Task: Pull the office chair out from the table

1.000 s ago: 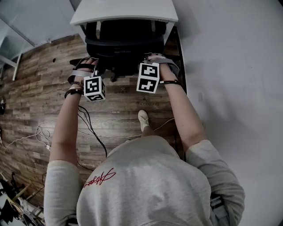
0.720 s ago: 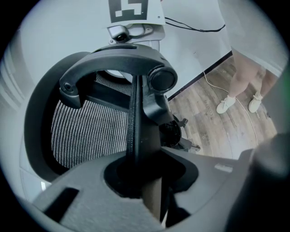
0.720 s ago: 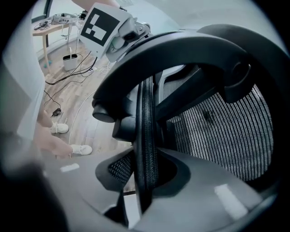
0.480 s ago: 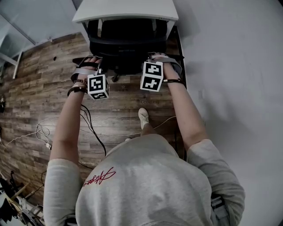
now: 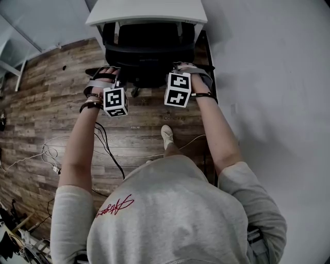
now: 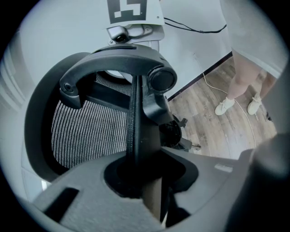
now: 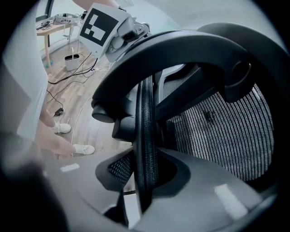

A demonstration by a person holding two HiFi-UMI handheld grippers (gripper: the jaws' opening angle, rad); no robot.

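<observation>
Clamping the rim of the office chair (image 5: 147, 51), left gripper (image 6: 138, 179) and right gripper (image 7: 145, 181) jaws stay unchanged.

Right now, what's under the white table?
The office chair, partly tucked in; the table covers its seat. Its mesh backrest shows, edges clamped in the left gripper and right gripper.

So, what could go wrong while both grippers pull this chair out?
Left gripper and right gripper pinch only the thin backrest rim of the office chair, so it may slip out. Loose cables lie on the floor near the person's shoe; stepping back, a foot or chair wheel might snag them.
</observation>
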